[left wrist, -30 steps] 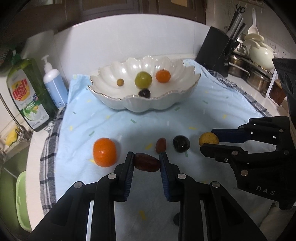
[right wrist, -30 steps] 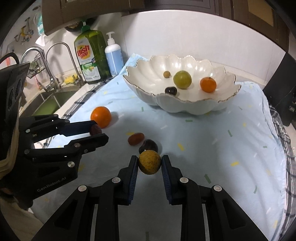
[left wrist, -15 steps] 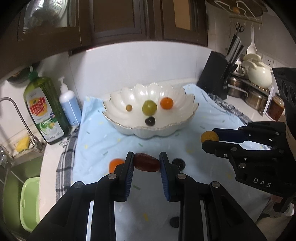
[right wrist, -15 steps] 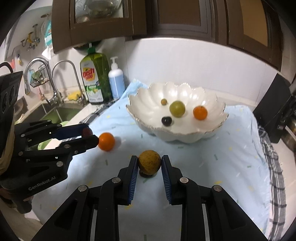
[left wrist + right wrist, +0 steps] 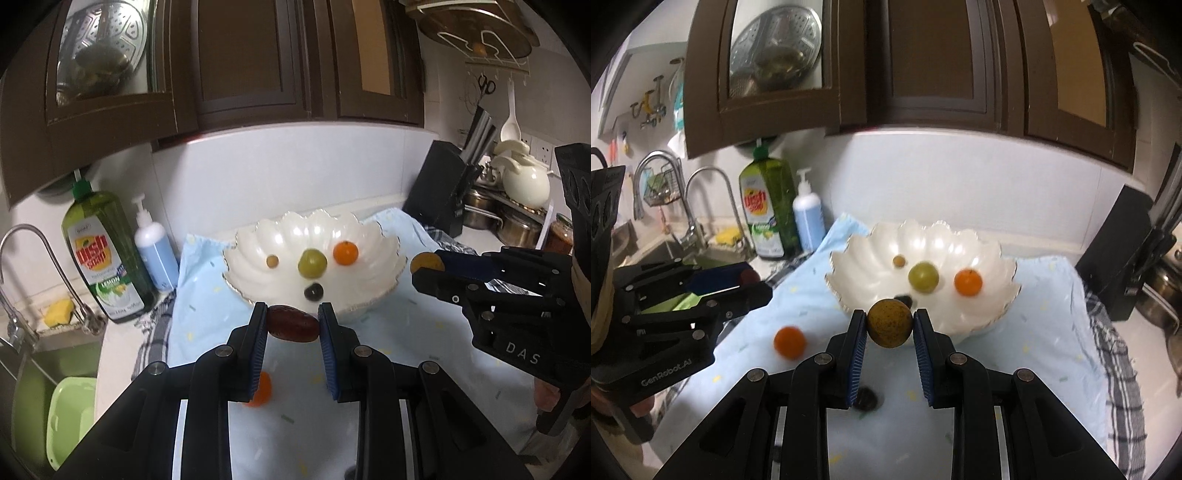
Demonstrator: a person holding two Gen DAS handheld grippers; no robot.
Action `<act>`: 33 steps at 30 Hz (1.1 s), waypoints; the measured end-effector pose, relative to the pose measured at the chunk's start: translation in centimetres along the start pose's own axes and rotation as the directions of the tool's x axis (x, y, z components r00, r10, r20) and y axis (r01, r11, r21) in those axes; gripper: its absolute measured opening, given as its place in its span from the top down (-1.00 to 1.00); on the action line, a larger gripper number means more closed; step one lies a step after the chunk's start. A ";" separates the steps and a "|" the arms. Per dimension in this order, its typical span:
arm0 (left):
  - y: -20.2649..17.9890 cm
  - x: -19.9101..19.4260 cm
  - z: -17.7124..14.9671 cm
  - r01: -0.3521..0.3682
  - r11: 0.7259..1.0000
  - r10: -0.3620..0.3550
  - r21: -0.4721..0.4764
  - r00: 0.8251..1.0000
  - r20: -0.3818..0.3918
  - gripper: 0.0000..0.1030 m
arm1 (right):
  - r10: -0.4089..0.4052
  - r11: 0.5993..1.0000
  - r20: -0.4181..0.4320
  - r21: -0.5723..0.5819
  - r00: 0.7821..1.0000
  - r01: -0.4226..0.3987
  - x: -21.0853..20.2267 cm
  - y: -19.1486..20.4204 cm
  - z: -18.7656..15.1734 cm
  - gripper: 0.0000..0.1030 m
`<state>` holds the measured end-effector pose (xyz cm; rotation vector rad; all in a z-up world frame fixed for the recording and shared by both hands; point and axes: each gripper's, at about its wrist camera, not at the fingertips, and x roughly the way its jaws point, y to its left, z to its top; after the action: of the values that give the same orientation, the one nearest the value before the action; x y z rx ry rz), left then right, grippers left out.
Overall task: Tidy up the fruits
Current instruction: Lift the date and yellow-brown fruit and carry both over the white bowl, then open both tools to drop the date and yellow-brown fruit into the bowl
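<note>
I take the white scalloped ceramic bowl as my landmark and work from its left to its right. Left of it and nearer to me, a small orange citrus fruit waits on the pale blue speckled cloth that covers the worktop.

My left hand-held gripper is clamped endwise on a dark red oblong date-like fruit, raised above the cloth just short of the bowl's near rim. My right hand-held gripper is clamped on a round brownish-yellow speckled fruit, also lifted, in front of the bowl's near rim and to the right of the left one.

Inside the bowl lie a tiny tan fruit, a green round fruit, a dark berry-like fruit and a small orange.

To do this step well, I would carry each fruit forward over the rim before lowering, keeping the two grippers apart so they do not knock. I would aim the date for the bare left side of the bowl floor and the speckled fruit for the right, release low so nothing rolls or chips the ceramic, and only part the fingers once each fruit is nearly resting.
</note>
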<state>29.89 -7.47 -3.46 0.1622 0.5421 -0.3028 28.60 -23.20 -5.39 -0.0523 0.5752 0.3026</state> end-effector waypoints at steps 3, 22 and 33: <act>0.2 0.3 0.9 -0.015 1.000 0.015 0.000 1.000 0.020 0.46 | -0.015 1.000 0.019 0.003 1.000 0.015 0.4 -0.5 0.7 0.47; 1.8 7.1 7.2 -0.033 0.999 0.033 -0.006 0.999 0.025 0.46 | -0.044 0.998 0.006 0.050 0.999 0.043 7.0 -4.3 6.2 0.47; 1.8 12.9 10.3 -0.038 0.999 0.038 0.011 0.998 -0.040 0.46 | -0.053 0.997 -0.084 0.042 0.995 0.057 12.4 -6.9 8.8 0.47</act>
<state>45.94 -11.20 -1.47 0.1889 0.5767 -0.2660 45.13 -25.30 -4.96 -0.0373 0.6612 0.2350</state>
